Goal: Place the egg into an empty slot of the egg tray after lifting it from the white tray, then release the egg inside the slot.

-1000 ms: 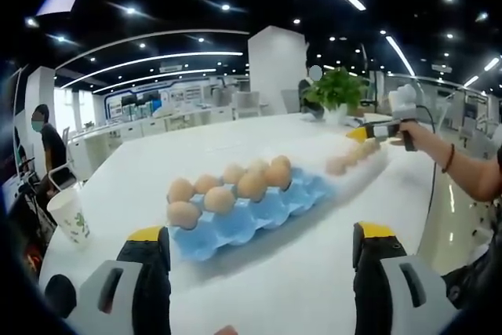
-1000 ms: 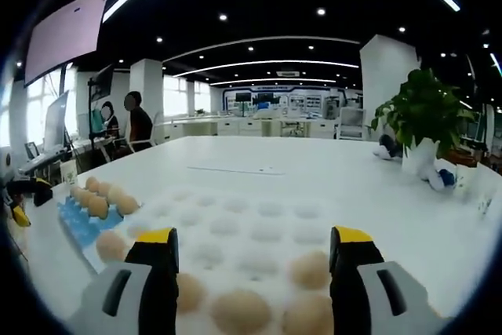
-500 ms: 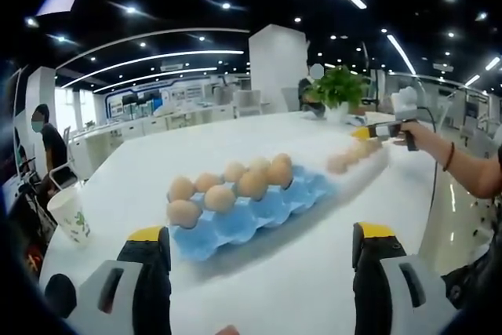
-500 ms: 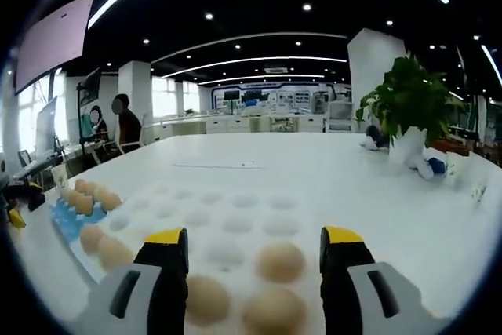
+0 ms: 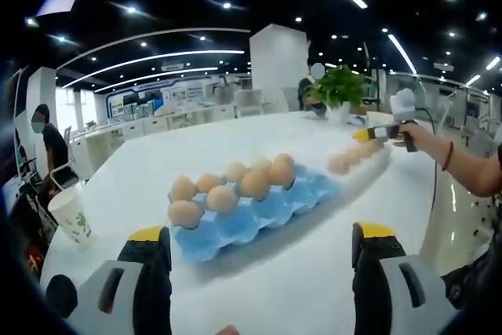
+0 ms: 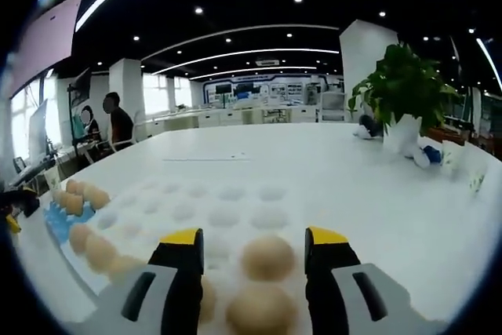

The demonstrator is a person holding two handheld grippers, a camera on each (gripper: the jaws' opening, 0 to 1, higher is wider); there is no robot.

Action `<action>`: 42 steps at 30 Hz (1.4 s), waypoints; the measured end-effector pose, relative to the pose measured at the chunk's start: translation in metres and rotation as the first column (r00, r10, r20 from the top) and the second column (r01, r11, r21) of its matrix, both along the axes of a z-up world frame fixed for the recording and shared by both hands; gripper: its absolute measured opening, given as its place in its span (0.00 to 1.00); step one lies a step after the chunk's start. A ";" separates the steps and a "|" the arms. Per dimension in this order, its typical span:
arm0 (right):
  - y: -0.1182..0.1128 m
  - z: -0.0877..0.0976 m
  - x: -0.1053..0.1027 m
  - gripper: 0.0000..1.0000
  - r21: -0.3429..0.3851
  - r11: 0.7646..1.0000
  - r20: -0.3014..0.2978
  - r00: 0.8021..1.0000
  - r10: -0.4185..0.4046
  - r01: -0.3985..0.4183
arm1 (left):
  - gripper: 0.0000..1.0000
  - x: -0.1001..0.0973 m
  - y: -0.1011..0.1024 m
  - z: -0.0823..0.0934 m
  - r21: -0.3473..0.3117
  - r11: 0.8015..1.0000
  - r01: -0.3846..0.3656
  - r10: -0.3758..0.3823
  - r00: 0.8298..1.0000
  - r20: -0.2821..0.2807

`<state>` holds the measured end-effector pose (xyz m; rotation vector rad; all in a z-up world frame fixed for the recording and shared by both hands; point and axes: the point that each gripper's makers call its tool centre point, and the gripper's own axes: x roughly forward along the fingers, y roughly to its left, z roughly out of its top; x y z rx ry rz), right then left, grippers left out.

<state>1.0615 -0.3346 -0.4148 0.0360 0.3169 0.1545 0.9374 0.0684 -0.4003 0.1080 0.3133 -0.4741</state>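
right tongs: (image 6: 254,247) jaws narrowed on either side of an egg (image 6: 267,256) in the white tray (image 6: 235,202); I cannot tell whether the pads touch it yet. Set low and level, probably so the jaws meet the egg at its widest part.
egg: sits in a dimple of the white tray, between the jaws, with another egg (image 6: 261,309) just nearer the camera.
white tray: on the tabletop (image 6: 329,162); most far dimples bare, eggs along its near and left edge.
egg tray: (image 5: 259,209) blue, beside the white tray; eggs in its far row and at its left end, near row of slots free, so a slot is ready.
left tongs: (image 5: 263,253) wide apart, holding nothing, held off the tabletop short of the egg tray; likely kept clear.
step: grasp, lift not yet made.
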 end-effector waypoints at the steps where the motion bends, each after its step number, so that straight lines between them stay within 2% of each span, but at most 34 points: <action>1: 0.000 0.000 0.000 0.47 -0.008 1.000 -0.001 1.000 0.002 -0.002 | 0.98 0.000 0.000 0.000 0.002 1.000 -0.001 0.001 1.000 0.000; 7: -0.005 -0.011 0.000 0.35 -0.052 0.999 -0.035 0.999 -0.016 0.015 | 0.98 0.001 0.003 -0.001 0.003 1.000 -0.006 0.006 1.000 -0.001; 12: -0.003 -0.013 0.001 0.33 -0.050 0.999 -0.031 0.999 -0.016 0.014 | 0.97 0.001 0.003 -0.002 0.002 1.000 -0.007 0.007 1.000 -0.001; 15: -0.003 -0.016 0.002 0.31 -0.097 0.995 -0.051 0.998 -0.032 0.027 | 0.97 0.002 0.002 -0.003 0.002 1.000 -0.006 0.006 1.000 -0.002; 28: -0.018 -0.016 0.013 0.28 -0.072 0.994 -0.089 0.992 -0.088 0.081 | 0.97 -0.001 0.006 -0.002 0.000 1.000 -0.014 0.014 1.000 0.001; 42: -0.022 -0.009 0.014 0.27 -0.045 0.995 -0.043 0.995 -0.093 0.091 | 0.97 -0.001 0.009 0.000 0.006 1.000 -0.020 0.020 1.000 0.004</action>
